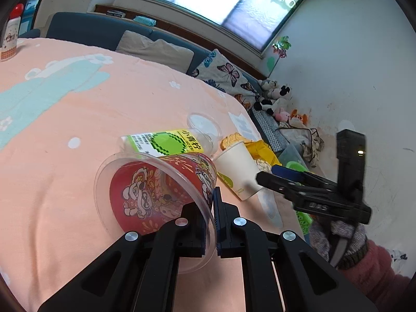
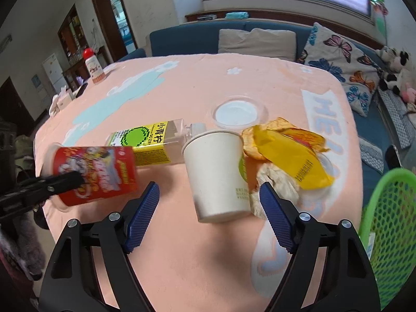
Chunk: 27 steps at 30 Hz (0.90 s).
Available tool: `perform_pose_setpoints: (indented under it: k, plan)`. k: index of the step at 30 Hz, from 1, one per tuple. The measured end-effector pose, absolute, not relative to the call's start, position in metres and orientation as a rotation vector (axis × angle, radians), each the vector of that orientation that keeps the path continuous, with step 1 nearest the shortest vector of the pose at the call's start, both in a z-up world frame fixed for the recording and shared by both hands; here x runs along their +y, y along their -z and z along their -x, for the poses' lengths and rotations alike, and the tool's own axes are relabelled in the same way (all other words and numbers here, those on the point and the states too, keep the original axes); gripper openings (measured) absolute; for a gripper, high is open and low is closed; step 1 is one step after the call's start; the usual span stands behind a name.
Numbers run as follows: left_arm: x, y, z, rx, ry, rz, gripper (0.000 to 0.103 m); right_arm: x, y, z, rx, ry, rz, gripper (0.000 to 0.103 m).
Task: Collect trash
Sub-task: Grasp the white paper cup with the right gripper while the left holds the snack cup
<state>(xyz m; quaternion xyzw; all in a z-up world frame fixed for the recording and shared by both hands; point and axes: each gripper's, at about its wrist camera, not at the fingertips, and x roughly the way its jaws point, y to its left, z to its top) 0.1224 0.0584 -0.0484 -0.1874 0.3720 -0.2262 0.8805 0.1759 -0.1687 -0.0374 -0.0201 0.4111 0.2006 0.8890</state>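
Observation:
My left gripper (image 1: 213, 223) is shut on the clear rim of a red printed plastic cup (image 1: 161, 195), held tilted above the table; the cup also shows in the right wrist view (image 2: 96, 174) with the left gripper's fingers (image 2: 62, 179) on it. My right gripper (image 2: 208, 218) is open and empty, its blue pads on either side of a white paper cup (image 2: 215, 174) just ahead. A green-and-yellow labelled bottle (image 2: 145, 140) lies on its side. A yellow wrapper (image 2: 288, 153), crumpled paper (image 2: 278, 182) and a clear lid (image 2: 239, 113) lie nearby.
The table has a peach cloth (image 2: 208, 83). A green mesh basket (image 2: 390, 223) stands off the table's right edge. A red-capped bottle (image 2: 93, 65) stands at the far left. A blue sofa with cushions (image 2: 257, 39) lies behind.

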Motion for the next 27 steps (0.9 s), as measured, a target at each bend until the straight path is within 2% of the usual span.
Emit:
perform_pose_setpoints:
  k: [16,21,27]
  plan:
    - [0.083,0.035,-0.115,0.726,0.449,0.415,0.005,-0.143,0.071,-0.212,0.924,-0.426,0.19,0.078]
    - [0.083,0.036,-0.116,0.725,0.451,0.417,0.005,-0.142,0.076,-0.214,0.928,-0.411,0.207,0.067]
    - [0.083,0.036,-0.116,0.726,0.45,0.416,0.005,-0.146,0.07,-0.207,0.918,-0.423,0.173,0.065]
